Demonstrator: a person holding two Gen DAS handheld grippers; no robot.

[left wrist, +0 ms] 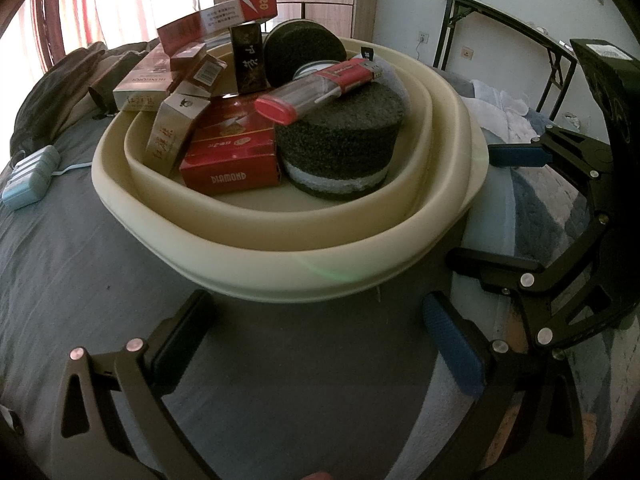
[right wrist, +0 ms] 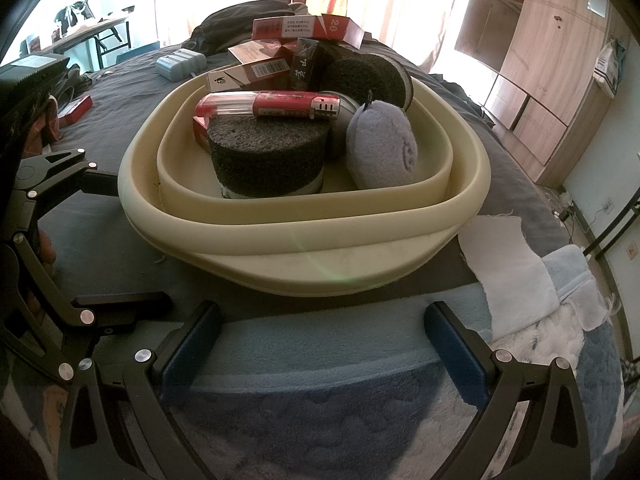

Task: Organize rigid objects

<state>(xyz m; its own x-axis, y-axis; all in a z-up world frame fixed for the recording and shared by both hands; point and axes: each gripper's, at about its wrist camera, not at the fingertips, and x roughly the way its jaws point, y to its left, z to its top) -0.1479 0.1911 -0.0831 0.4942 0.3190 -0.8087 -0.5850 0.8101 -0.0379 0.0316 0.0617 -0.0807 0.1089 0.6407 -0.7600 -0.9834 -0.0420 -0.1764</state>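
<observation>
A cream basin [left wrist: 280, 268] [right wrist: 280, 236] sits on the bed. It holds several cigarette boxes, among them a red DIAMOND box [left wrist: 230, 164], a large red lighter [left wrist: 320, 88] [right wrist: 272, 106] lying on a dark foam cylinder [left wrist: 340, 148] [right wrist: 268, 156], a second foam disc [left wrist: 304, 52] [right wrist: 368, 76] and a blue plush [right wrist: 380, 148]. My left gripper [left wrist: 320, 340] is open and empty just short of the basin's near rim. My right gripper [right wrist: 320, 344] is open and empty, also before the rim. Each shows in the other's view, the right [left wrist: 500, 208] and the left [right wrist: 108, 240].
The basin rests on a dark grey sheet [left wrist: 80, 280]. A light blue case [left wrist: 30, 176] [right wrist: 180, 62] and a red box [right wrist: 74, 108] lie on the bed. A white cloth [right wrist: 508, 256] and blue blankets [right wrist: 320, 400] lie near me. A folding table [left wrist: 500, 28] and wardrobe [right wrist: 540, 60] stand beyond.
</observation>
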